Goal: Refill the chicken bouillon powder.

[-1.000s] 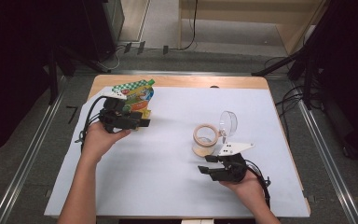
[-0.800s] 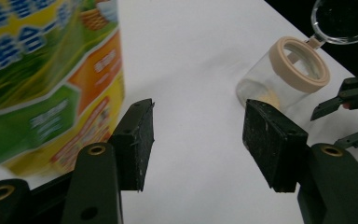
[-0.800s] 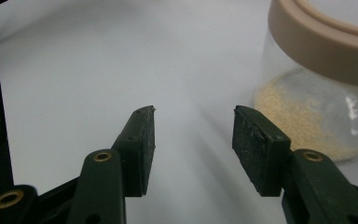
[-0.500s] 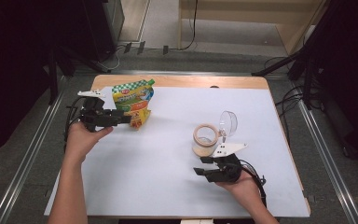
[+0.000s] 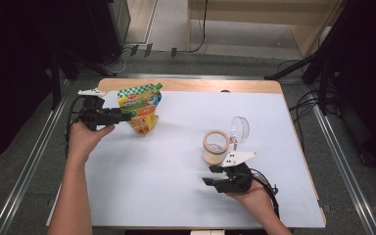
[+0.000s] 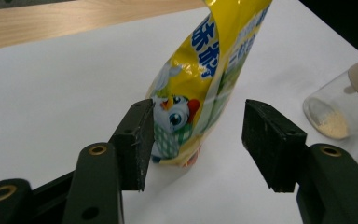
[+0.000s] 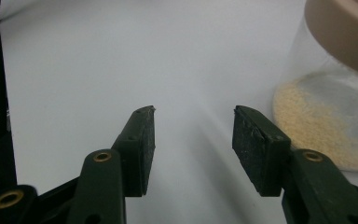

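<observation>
Nearest to you, your right gripper (image 5: pixel 214 175) sits low over the white table cover (image 5: pixel 176 196), held in your right hand (image 5: pixel 252 196) near the front right part of the table. Its jaws stand apart with nothing between them; in the right gripper view they frame bare white surface (image 7: pixel 121 70). Just beyond it stands the clear jar (image 5: pixel 215 147) with its beige ring top, a layer of yellowish powder (image 7: pixel 317 126) at its bottom. The jar is beside those jaws, not between them, and not touching. A clear rounded lid (image 5: pixel 240 129) stands on edge just past the jar, on its right.

Farther off, on the left side, your left hand (image 5: pixel 85 137) holds the left gripper (image 5: pixel 127 116) level, pointing across the table at the yellow and green pouch (image 5: pixel 141 108). The pouch stands upright near the far left of the cover, close to the wooden table edge (image 5: pixel 200 85). In the left gripper view the jaws are wide apart, and the pouch (image 6: pixel 205 88) stands in the gap just beyond the tips. The left pad (image 6: pixel 137 140) looks close against the pouch's printed face; you can't tell whether it touches. The other pad is clearly apart from it, so you have no grip on the pouch.
</observation>
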### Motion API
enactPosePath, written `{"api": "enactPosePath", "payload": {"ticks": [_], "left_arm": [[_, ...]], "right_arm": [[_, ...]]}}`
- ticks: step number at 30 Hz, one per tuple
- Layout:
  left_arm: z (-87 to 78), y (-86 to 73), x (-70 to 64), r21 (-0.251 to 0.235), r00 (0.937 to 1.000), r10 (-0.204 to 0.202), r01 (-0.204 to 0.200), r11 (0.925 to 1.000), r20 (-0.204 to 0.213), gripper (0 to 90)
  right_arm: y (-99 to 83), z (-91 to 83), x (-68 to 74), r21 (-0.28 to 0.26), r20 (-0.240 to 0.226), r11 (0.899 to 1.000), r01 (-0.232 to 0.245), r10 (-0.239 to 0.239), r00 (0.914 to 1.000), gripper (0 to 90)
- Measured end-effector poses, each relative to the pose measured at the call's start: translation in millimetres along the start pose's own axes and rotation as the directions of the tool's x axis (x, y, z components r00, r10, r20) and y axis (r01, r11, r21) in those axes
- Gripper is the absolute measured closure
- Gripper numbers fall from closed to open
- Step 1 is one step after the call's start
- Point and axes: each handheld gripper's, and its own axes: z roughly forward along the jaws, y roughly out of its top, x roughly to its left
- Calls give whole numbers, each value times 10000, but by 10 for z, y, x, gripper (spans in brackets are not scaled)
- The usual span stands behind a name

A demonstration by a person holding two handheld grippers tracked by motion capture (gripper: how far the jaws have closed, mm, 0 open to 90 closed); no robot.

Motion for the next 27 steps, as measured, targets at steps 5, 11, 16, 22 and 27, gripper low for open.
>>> {"api": "enactPosePath", "payload": {"ticks": [5,11,16,22,27], "left_arm": [[140,80,-68,84,9989,421,-419,9991,-216,562],[300,141,-141,-156,9990,318,-323,9994,-325,697],[289,151,-188,-274,9982,103,-119,9996,-584,833],[300,151,-216,-148,9992,29,-35,9999,-407,900],[278,164,-241,13,9997,-209,210,9998,-85,900]], "right_arm": [[5,66,50,-206,-247,9997,-119,113,9996,500],[76,167,201,-544,-484,9977,408,-434,9979,495],[148,232,284,-629,-346,9950,774,-797,9962,486],[245,270,290,-647,-398,9950,762,-788,9961,483],[350,322,222,-773,-414,9945,705,-738,9964,481]]}}
